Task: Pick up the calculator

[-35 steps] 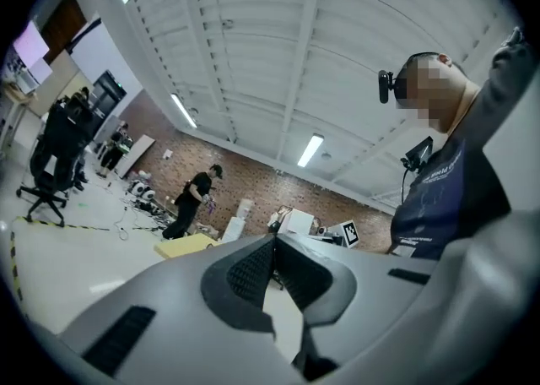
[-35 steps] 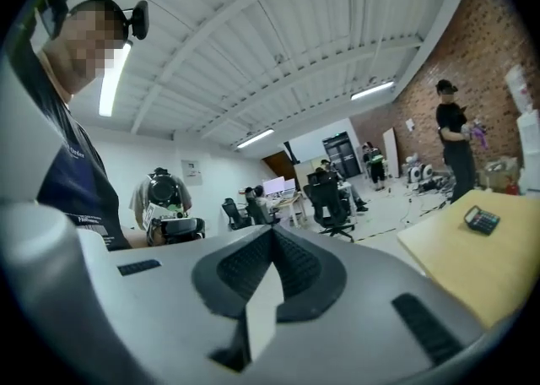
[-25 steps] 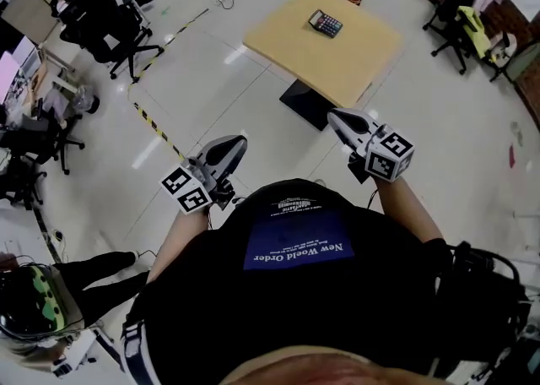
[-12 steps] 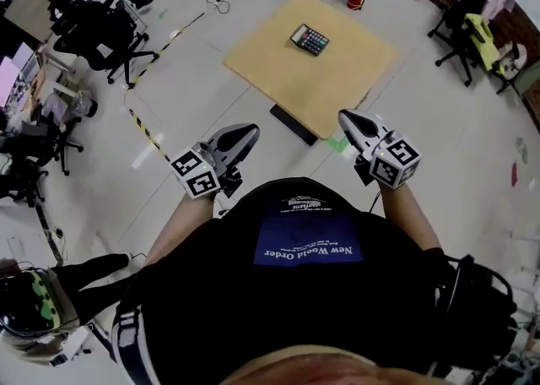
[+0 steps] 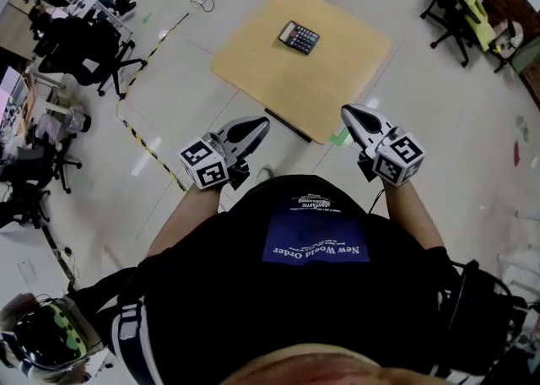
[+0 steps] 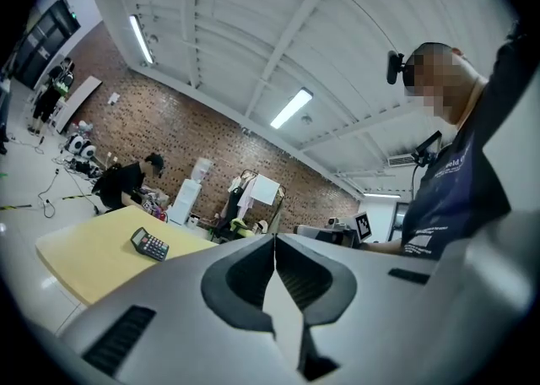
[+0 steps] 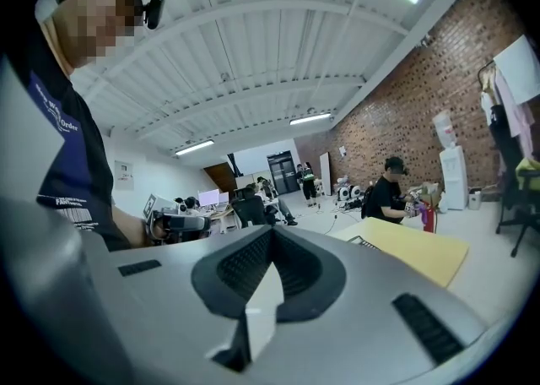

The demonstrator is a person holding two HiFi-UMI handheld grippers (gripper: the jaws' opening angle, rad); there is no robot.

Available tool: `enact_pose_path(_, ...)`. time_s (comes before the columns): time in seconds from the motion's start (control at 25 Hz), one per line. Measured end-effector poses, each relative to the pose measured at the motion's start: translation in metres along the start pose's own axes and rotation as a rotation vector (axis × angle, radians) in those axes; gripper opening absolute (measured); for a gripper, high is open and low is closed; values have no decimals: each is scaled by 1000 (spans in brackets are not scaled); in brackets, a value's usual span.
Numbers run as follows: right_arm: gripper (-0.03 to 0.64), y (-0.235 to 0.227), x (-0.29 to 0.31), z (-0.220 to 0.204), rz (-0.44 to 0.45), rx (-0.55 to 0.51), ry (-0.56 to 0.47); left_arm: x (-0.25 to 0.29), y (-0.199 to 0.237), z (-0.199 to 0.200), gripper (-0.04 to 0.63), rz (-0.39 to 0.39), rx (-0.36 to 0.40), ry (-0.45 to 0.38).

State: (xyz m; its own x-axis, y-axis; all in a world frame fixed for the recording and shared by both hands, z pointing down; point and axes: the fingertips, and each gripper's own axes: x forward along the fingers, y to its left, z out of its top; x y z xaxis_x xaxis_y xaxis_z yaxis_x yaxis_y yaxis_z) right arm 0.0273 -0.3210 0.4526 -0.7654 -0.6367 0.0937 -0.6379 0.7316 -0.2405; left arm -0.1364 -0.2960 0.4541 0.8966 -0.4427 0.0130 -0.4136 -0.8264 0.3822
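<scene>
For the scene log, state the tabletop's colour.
Pale yellow, like light wood; the tabletop shows best in the head view.

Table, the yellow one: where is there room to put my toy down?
The table is bare almost everywhere: the whole stretch from the calculator to the near edge, and the side to its right. Only the calculator's spot toward the far corner is taken. Nowhere is crowded.

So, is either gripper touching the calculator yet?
No, the calculator lies alone on the table, well clear of the left gripper and the right gripper.
</scene>
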Motion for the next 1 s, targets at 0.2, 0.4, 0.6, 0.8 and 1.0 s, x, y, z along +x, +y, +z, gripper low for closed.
enact_pose_path(0.2, -14, -11, 33, 12, -71, -8, -9, -1, 42, 15, 6, -82, -8, -1)
enact_pose_path(0.4, -14, -19, 72, 25, -142, -12, -24, -17, 96, 24, 6, -133, -20, 22)
enact_pose_path(0.6, -14, -40, 90, 20, -151, 8, -6, 8, 141, 11, 8, -137, -52, 86)
enact_pose_path(0.8, -14, -63, 83, 12, -107, 30, 13, 58, 175, 1, 23, -66, -56, 166)
enact_pose_path(1.0, -14, -97, 78, -2, -68, 72, 17, 103, 261, -23, 152, 122, -179, 249)
